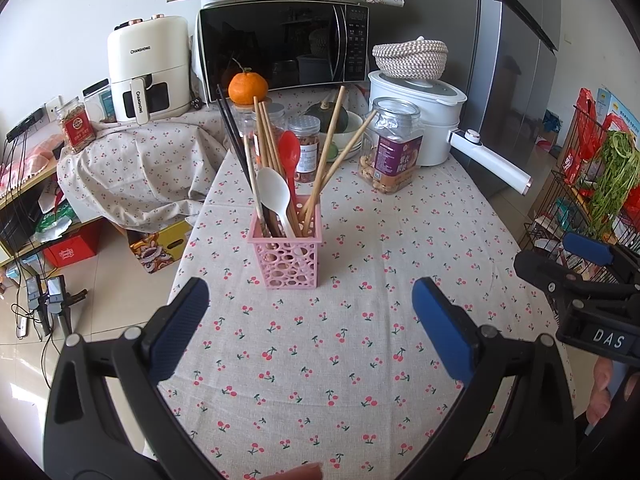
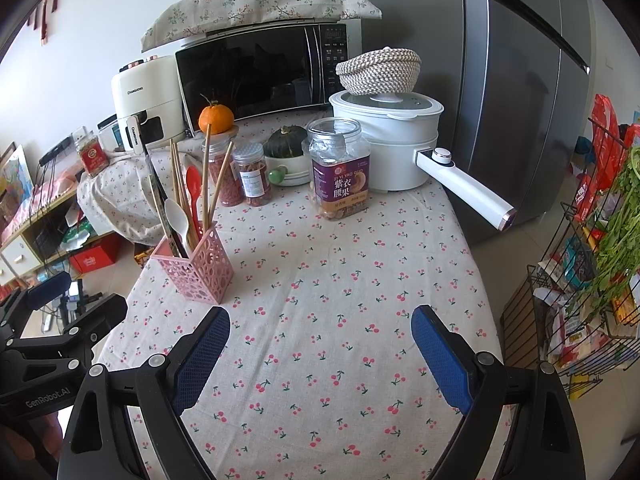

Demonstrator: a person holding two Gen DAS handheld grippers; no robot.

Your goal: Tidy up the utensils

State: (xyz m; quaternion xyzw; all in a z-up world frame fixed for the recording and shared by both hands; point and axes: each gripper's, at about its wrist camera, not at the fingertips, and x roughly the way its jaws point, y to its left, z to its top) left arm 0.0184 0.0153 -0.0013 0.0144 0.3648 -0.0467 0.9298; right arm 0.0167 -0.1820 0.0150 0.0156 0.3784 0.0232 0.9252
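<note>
- The air fryer [image 1: 150,68] stands far left, on a draped cloth beyond the counter's edge, with a red-labelled jar [image 1: 76,124] to its left.
- The left tool [image 1: 310,322] hangs over the near part of the counter [image 1: 360,360], its blue pads spread wide with nothing between them.
- The pink holder [image 1: 290,256] stands upright on the cherry-print cloth, just beyond the left tool and toward the counter's left side.
- Inside it stand a white spoon [image 1: 276,196], a red spoon [image 1: 290,152], wooden chopsticks [image 1: 330,148] fanning to the right, and dark chopsticks [image 1: 234,136] leaning left.
- An orange [image 1: 248,88] sits on a jar lid behind the holder, in front of the microwave [image 1: 280,48].
- A nut jar [image 2: 340,172] with a purple label stands at the far middle of the counter, just beside the white pot [image 2: 392,140], which carries a woven basket [image 2: 378,70] on its lid.
- The right tool [image 2: 320,336] hangs over the near right of the counter, pads wide apart and empty, well apart from the holder.
- A wire rack [image 2: 580,280] with greens stands on the floor at far right, by the fridge [image 2: 520,80].
</note>
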